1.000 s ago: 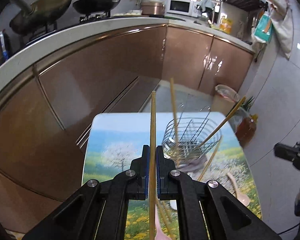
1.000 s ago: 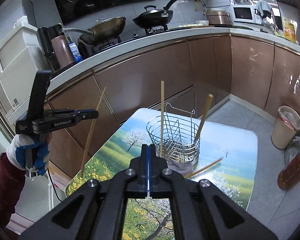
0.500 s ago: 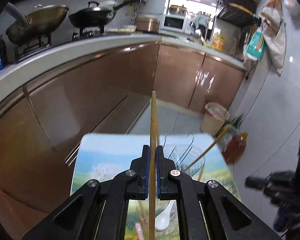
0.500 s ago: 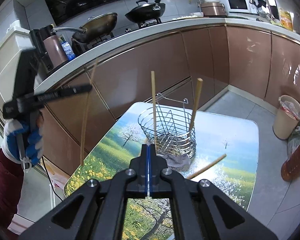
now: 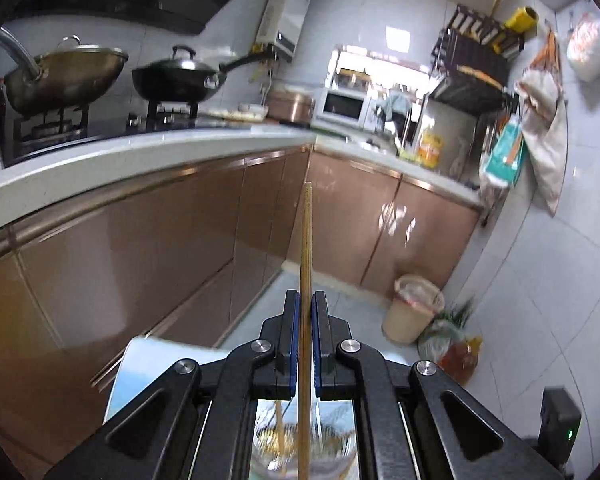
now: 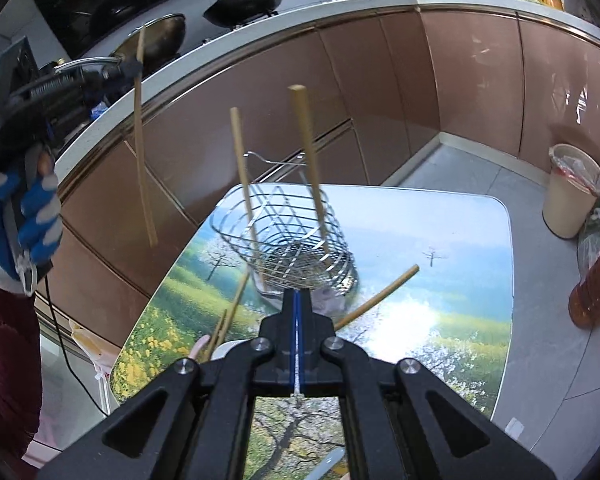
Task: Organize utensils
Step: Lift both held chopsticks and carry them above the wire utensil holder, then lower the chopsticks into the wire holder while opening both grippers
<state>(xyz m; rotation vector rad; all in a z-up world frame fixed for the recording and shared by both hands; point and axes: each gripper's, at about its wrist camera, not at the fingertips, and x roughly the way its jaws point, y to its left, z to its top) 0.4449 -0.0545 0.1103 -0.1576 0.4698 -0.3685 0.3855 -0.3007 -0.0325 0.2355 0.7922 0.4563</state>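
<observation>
My left gripper (image 5: 305, 300) is shut on a wooden chopstick (image 5: 306, 248) that stands upright between its pads. In the right wrist view that same left gripper (image 6: 134, 65) hangs high at the left in a gloved hand, its chopstick (image 6: 144, 152) dangling above the table's left edge. A wire utensil basket (image 6: 288, 236) on the table holds two upright wooden sticks (image 6: 306, 148). My right gripper (image 6: 297, 298) is shut with nothing between its fingers, just in front of the basket. Loose chopsticks (image 6: 376, 300) lie on the table beside the basket.
The small table (image 6: 460, 280) has a landscape print top and stands before brown kitchen cabinets (image 5: 160, 248). A bin (image 6: 572, 196) and an oil bottle (image 6: 596, 288) sit on the floor at the right. Woks (image 5: 172, 76) rest on the stove.
My left gripper has risen and tilted up with its chopstick, so the table dropped out of its view. My right gripper has sunk closer to the basket.
</observation>
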